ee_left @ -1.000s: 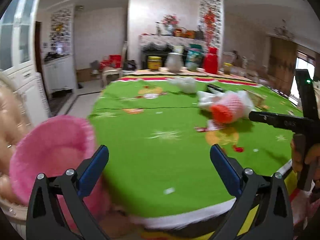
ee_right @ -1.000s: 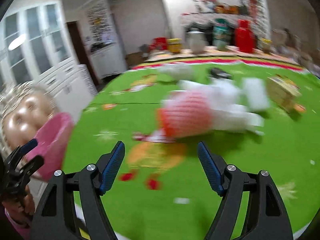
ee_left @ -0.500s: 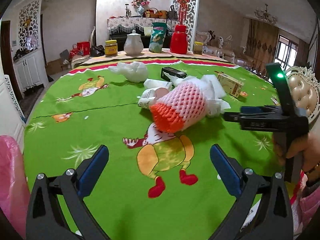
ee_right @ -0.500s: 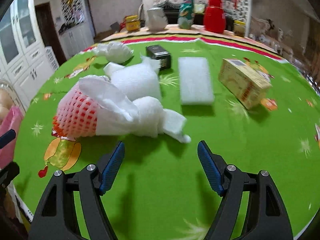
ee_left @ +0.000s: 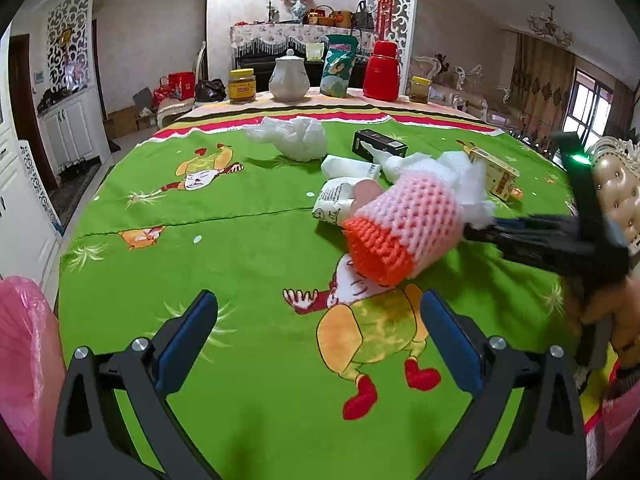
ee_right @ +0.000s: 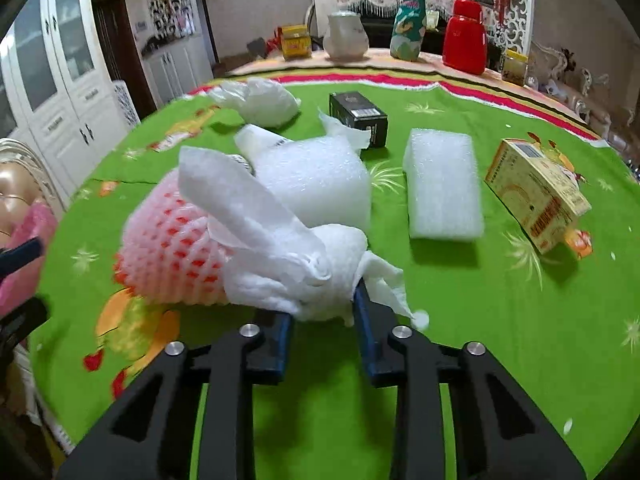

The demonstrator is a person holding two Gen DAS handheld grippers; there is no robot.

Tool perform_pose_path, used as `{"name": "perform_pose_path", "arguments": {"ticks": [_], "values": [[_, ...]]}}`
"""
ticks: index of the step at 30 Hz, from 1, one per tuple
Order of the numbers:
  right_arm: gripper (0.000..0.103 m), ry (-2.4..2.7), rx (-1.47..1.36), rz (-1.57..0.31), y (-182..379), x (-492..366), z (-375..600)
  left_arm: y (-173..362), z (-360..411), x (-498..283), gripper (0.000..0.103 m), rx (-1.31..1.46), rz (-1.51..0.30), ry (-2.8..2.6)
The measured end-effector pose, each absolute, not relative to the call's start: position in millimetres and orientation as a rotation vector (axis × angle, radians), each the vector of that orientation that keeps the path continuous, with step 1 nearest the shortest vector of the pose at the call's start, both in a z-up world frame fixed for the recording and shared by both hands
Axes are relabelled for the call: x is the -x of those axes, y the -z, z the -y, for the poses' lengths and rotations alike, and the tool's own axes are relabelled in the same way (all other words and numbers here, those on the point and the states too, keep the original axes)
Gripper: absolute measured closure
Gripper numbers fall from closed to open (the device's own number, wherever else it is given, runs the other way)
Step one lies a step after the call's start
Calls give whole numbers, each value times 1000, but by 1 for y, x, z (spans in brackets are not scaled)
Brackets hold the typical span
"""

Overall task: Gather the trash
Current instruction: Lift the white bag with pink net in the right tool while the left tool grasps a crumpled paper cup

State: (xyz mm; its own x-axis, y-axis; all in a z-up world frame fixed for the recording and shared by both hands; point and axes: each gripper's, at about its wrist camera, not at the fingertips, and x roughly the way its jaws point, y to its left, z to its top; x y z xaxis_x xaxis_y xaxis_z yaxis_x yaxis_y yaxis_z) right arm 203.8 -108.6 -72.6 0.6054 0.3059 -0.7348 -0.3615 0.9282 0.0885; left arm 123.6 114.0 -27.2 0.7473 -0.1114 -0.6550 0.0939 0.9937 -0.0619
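Observation:
My right gripper [ee_right: 322,308] is shut on a crumpled white tissue [ee_right: 304,268] that lies against a pink and orange foam fruit net [ee_right: 172,256]. The net [ee_left: 400,224] also shows in the left wrist view, with the right gripper [ee_left: 488,226] at its right end. My left gripper [ee_left: 320,344] is open and empty above the near part of the green tablecloth [ee_left: 240,240]. More trash lies beyond: a white foam wrap [ee_right: 320,176], a foam slab [ee_right: 442,188], a white plastic bag [ee_right: 260,100], a black box [ee_right: 358,116] and a yellow carton [ee_right: 536,196].
A pink bin bag [ee_left: 24,360] hangs at the table's near left edge. A jar [ee_left: 242,86], a white teapot [ee_left: 289,78], a green packet [ee_left: 338,66] and a red flask [ee_left: 382,72] stand along the far edge. White cabinets [ee_right: 80,80] line the left wall.
My right gripper has moved forward and shut on the white tissue by the foam net. My left gripper has swung right from the pink bag toward the table's middle and stays open.

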Motion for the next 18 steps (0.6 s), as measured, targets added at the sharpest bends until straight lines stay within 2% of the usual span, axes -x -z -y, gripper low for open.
{"name": "perform_pose_path", "arguments": {"ticks": [8,18], "values": [[75,-360,-42,-761,60,-149,141,21,-95,-140,5,71,-716,160],[75,-361,-245,-708,68,-146,180,18,-100,-211,6,227,-763,112]]}}
